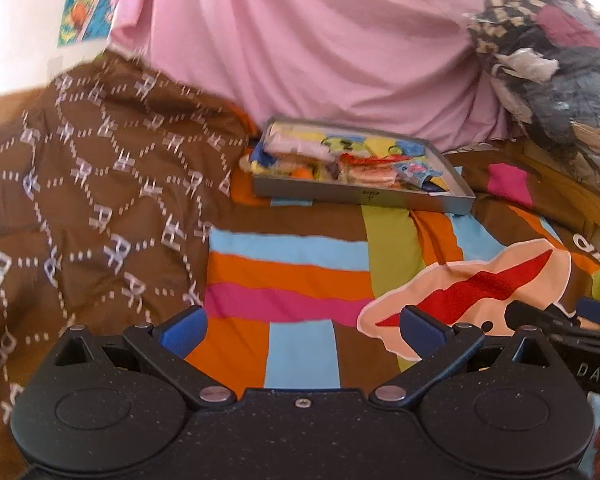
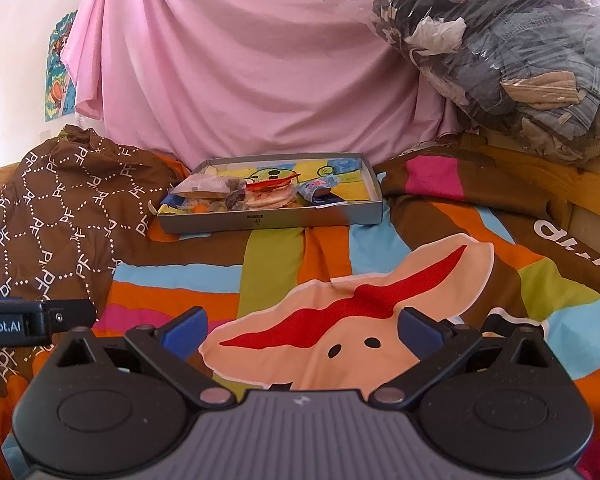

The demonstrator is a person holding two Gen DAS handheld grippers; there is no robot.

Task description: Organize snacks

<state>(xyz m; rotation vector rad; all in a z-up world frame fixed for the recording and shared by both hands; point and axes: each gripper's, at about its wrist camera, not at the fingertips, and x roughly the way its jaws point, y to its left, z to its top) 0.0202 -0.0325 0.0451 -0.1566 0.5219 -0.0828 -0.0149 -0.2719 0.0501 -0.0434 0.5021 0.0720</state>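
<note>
A shallow grey cardboard tray [image 1: 360, 196] [image 2: 268, 222] rests on the striped bedspread, far ahead of both grippers. Several wrapped snacks [image 1: 364, 170] [image 2: 260, 196] lie heaped in its left and middle part; its printed bottom shows bare at the right. My left gripper [image 1: 302, 330] stands open low over the bedspread, nothing between its blue pads. My right gripper [image 2: 302, 330] is open too, over the peach and red cartoon print. In the left wrist view the right gripper's body shows at the right edge; in the right wrist view the left gripper's body shows at the left edge.
A brown patterned duvet [image 1: 80, 184] [image 2: 60, 208] is bunched at the left. A pink sheet [image 1: 300, 48] [image 2: 240, 60] hangs behind the tray. A clear bag of clothes [image 1: 552, 76] [image 2: 512, 56] sits on a wooden bed frame [image 2: 548, 184] at the right.
</note>
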